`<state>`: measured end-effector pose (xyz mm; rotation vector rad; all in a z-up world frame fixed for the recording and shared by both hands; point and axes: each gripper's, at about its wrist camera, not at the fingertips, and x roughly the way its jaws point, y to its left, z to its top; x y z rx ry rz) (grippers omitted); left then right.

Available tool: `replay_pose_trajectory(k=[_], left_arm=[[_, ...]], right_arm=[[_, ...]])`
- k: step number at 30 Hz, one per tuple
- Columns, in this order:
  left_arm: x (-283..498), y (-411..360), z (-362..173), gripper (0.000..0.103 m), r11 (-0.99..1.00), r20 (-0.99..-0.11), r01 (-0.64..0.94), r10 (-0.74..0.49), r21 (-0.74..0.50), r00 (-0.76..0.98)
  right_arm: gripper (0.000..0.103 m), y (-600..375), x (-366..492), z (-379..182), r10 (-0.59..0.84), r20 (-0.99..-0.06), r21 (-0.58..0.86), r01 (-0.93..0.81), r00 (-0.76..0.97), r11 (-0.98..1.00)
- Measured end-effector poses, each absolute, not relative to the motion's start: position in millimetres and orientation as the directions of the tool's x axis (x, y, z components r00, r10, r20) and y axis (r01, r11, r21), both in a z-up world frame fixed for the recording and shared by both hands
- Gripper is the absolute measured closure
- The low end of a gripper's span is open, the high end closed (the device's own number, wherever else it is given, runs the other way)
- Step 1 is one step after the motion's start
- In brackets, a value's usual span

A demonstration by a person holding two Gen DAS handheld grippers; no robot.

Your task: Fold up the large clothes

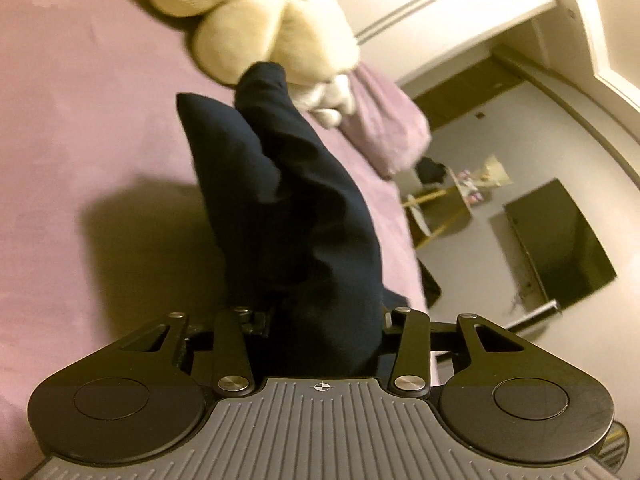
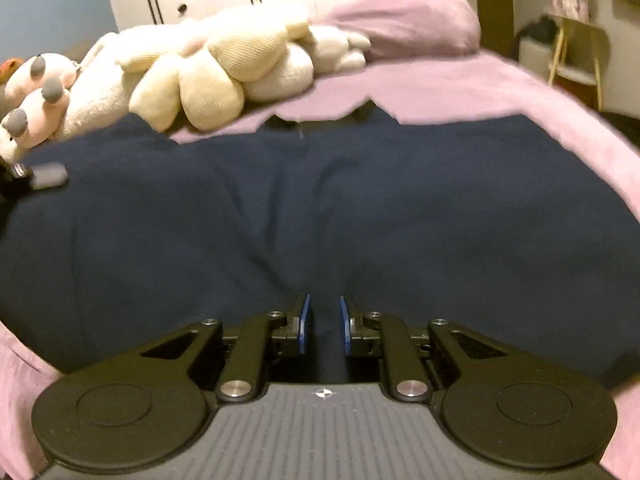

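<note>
Navy fabric fills the left wrist view: the dark blue garment [image 1: 296,216] is bunched up between the left gripper [image 1: 320,320] jaws, which are partway closed and clamped on it, so a thick fold rises off the lilac bedsheet [image 1: 80,120]. Cream plush toys [image 1: 256,20] sit beyond, with a lilac pillow [image 1: 384,120] beside them.

Right wrist view: same garment [image 2: 320,208] lies spread flat across the bed. The right gripper [image 2: 323,326] is nearly closed, with a thin ridge of the cloth pinched between its blue pads [image 2: 305,322]. Plush toys [image 2: 208,76] are piled along the far edge.
</note>
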<state>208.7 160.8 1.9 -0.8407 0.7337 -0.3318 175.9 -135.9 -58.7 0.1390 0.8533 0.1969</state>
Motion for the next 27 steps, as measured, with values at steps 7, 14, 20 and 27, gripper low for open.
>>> replay_pose_trajectory(k=[7,14,20,27], left_arm=[[238,67,40,0.058,0.644,-0.407,0.147,-0.626,-0.751,0.665],[276,-55,-2,0.056,0.697,-0.49,0.212,-0.656,-0.685,0.575],[271,-110,-44,0.016,0.769,-0.542,0.275,-0.613,-0.577,0.575],[230,-64,7,0.008,0.718,-0.48,0.305,-0.662,-0.625,0.575]], right_arm=[[0.094,-185,190,-61,0.432,-0.69,0.477,-0.083,0.581,0.875],[0.094,-250,147,-43,0.402,-0.605,0.527,-0.033,0.687,0.849],[0.093,-312,114,-44,0.294,-0.611,0.515,0.087,0.735,0.853],[0.09,-345,96,-23,0.152,-0.581,0.47,0.177,0.8,0.865]])
